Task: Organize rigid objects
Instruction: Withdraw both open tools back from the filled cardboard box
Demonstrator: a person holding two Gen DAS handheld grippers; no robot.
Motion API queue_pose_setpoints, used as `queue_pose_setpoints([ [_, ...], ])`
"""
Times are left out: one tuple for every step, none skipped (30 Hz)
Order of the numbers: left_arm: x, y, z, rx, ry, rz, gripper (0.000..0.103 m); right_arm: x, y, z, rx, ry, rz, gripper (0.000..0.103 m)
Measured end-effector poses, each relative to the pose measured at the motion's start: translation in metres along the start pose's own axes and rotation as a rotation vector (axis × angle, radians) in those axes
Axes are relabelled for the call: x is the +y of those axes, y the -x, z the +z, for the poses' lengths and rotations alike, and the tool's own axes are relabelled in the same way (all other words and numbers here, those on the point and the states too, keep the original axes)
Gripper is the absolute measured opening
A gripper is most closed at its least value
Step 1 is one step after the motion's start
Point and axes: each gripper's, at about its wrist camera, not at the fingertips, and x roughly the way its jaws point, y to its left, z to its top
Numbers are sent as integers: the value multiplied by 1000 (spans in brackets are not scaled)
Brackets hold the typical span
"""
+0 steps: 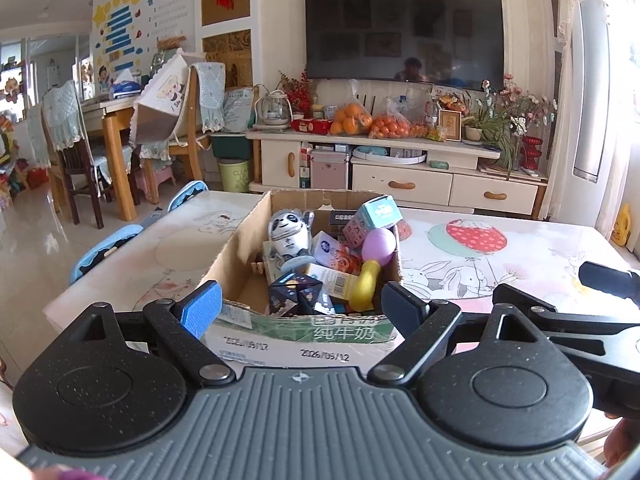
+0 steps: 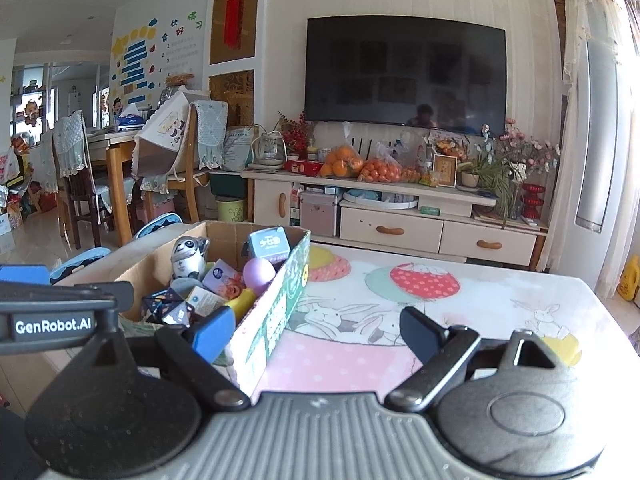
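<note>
An open cardboard box (image 1: 236, 248) stands on the table, holding a panda figure (image 1: 289, 232), a purple-and-yellow toy (image 1: 374, 256), a dark faceted cube (image 1: 294, 294) and several small cartons. My left gripper (image 1: 300, 308) hangs open just in front of the box's near wall, nothing between its pads. In the right wrist view the same box (image 2: 280, 308) lies to the left. My right gripper (image 2: 316, 332) is open over the box's near right corner, with no pad pressing on it. The panda figure (image 2: 188, 258) and the purple toy (image 2: 258, 274) show inside.
The table (image 1: 500, 268) carries a cloth printed with rabbits and balloons, bare to the right of the box (image 2: 460, 312). Blue-backed chairs (image 1: 104, 248) stand at its left edge. A TV cabinet (image 1: 400, 168) with orange bags and a wall TV lie beyond.
</note>
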Motion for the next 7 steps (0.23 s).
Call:
queue_pose_setpoints([
  [-3,-1,0,3,-2,-4,103,-4,-1,-1,2,-5,-1,90],
  [-6,-3,0,8,-3,-7,103,-8,-2,-2,3,-11,-4,90],
  [-10,-4,0,13,-5,-12,103,-14,-4,-4,4,-20,-9,90],
  [-14,-5,0,16,-7,-18,103,-19,-5,-5,2,-28,-16,90],
  [-19,-6,0,17,-9,-23,103,-26,-6,-7,-1,-36,-27,90],
  [-26,-7,1,19,-15,-26,103,-35,-7,-9,-6,-48,-45,91],
  [-33,-8,1,22,-21,-25,103,-43,-9,-10,-11,-59,-61,92],
])
